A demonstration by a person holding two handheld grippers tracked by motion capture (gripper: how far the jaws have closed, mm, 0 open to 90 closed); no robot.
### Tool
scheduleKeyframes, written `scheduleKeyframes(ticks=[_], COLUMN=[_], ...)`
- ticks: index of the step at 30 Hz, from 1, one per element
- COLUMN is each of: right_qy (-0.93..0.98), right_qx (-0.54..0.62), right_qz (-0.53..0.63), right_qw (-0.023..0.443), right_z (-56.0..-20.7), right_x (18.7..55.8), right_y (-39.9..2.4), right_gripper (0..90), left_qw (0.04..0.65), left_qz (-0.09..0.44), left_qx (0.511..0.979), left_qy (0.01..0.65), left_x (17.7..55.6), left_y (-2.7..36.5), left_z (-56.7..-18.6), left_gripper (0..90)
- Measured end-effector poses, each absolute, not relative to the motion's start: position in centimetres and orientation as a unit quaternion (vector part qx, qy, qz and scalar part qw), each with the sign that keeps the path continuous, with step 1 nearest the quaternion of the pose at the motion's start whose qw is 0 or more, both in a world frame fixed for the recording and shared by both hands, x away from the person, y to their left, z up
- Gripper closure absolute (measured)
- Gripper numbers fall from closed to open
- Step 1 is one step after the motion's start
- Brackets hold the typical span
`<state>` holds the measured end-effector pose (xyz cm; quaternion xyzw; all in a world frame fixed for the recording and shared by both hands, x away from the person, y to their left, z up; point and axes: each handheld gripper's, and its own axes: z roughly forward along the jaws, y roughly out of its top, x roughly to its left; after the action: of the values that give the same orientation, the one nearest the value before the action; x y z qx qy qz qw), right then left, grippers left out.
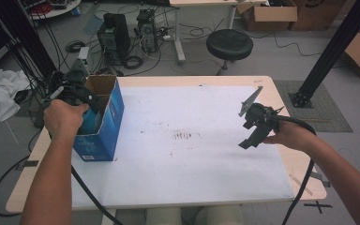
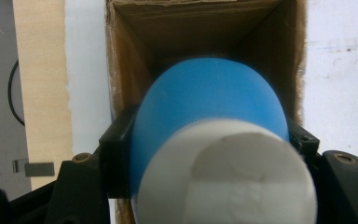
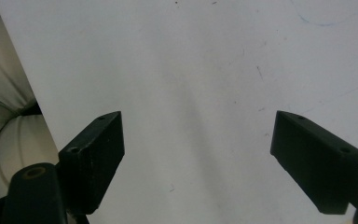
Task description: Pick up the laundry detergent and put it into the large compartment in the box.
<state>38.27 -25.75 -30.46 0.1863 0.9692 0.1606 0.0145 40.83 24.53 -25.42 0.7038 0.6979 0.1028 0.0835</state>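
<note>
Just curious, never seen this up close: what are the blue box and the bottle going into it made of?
Blue box: cardboard, going by its brown raw inside and frayed rim; printed outside. Bottle: probably plastic, smooth matte blue with a white cap.

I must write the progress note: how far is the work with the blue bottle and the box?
Done: the left gripper has grasped the blue bottle and brought it over the open blue box. In hand: the bottle is entering the opening. Left: lowering it fully and releasing. The right gripper hangs open over the table.
</note>
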Motion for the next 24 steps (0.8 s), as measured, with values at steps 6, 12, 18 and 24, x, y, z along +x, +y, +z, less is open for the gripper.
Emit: scheduleKeyframes(ticks=[6, 12, 18, 24], right_qy=[0.969, 0.969, 0.97, 0.969], right_qx=[0.187, 0.187, 0.186, 0.188], right_qz=[0.16, 0.159, 0.159, 0.158], right_qw=[0.012, 0.01, 0.009, 0.008], right_z=[-30.6, -30.8, -31.0, -31.0], right_x=[38.4, 38.5, 38.5, 38.5], right_y=[-25.7, -25.6, -25.6, -25.7], right_gripper=[17.2, 17.2, 17.2, 17.2], left_qw=[0.079, 0.071, 0.066, 0.062], left_qz=[0.104, 0.105, 0.1, 0.092], left_qx=[0.708, 0.714, 0.719, 0.72], left_qy=[0.694, 0.689, 0.685, 0.685], left_x=[41.0, 41.2, 41.3, 41.4], left_y=[24.3, 24.1, 24.0, 24.0], left_z=[-26.3, -27.1, -27.9, -28.8], left_gripper=[37.7, 37.7, 37.7, 37.6])
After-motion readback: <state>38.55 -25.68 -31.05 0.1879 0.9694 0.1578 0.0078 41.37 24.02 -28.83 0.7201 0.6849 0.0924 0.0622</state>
